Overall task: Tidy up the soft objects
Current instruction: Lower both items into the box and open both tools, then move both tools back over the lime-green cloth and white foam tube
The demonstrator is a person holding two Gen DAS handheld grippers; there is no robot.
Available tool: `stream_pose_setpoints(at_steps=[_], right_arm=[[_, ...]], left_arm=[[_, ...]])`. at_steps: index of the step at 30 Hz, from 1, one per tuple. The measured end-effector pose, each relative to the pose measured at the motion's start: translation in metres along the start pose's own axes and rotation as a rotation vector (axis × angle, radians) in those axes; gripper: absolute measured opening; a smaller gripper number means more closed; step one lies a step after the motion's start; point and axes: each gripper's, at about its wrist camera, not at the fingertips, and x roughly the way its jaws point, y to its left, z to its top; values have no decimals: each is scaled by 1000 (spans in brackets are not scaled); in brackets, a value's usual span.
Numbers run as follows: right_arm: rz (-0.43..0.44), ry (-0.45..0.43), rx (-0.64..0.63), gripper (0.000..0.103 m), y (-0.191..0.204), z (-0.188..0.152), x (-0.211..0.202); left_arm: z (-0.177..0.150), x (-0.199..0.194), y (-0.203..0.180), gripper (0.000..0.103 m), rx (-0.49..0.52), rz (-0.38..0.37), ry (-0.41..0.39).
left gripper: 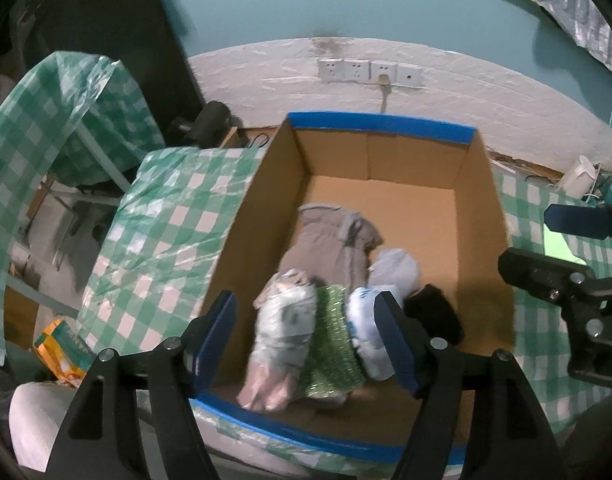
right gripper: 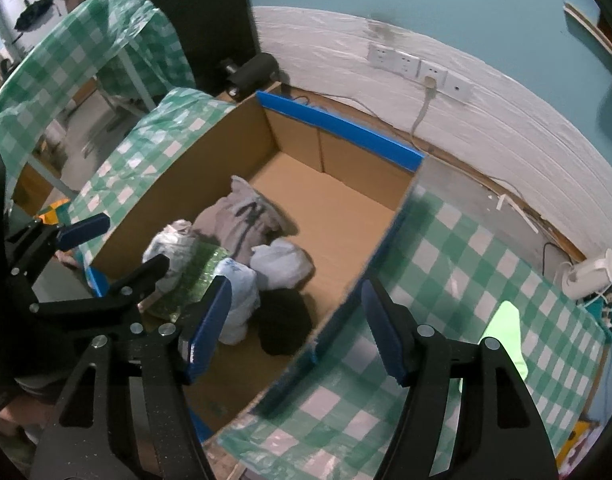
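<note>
An open cardboard box (left gripper: 377,122) with a blue-taped rim stands on the checked table. At its near end lie a grey garment (left gripper: 329,236), a clear-bagged bundle (left gripper: 286,320), a green glittery cloth (left gripper: 333,344), a white-and-blue bundle (left gripper: 365,320), a white bagged bundle (left gripper: 397,268) and a black piece (left gripper: 433,312). My left gripper (left gripper: 306,308) hangs open above these, its pads touching nothing. My right gripper (right gripper: 296,292) is open too, straddling the box's right wall (right gripper: 385,236) above the black piece (right gripper: 284,320). A light green piece (right gripper: 505,328) lies on the table to the right.
The table wears a green-and-white checked plastic cover (left gripper: 166,232). A white kettle (right gripper: 589,276) stands at its far right. Wall sockets (left gripper: 369,72) sit behind the box. A second covered table (left gripper: 66,92) is at left, with an orange packet (left gripper: 62,348) on the floor.
</note>
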Motion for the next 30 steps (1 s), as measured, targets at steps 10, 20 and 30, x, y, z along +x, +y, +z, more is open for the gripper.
stream_pose_setpoints(at_steps=[10,20,30], right_arm=[[-55,-13,51,69,-42,-19,-14],[-107,-19,101,69,-82,-43,-28],[-135,-14,167,69,-124,-72,-40]], left_arm=[[12,-11,-42,73,76,-49,-35],[18,-18,-80,75,129,-95,-48],[19,-20,-139,76,243,-115,-49]])
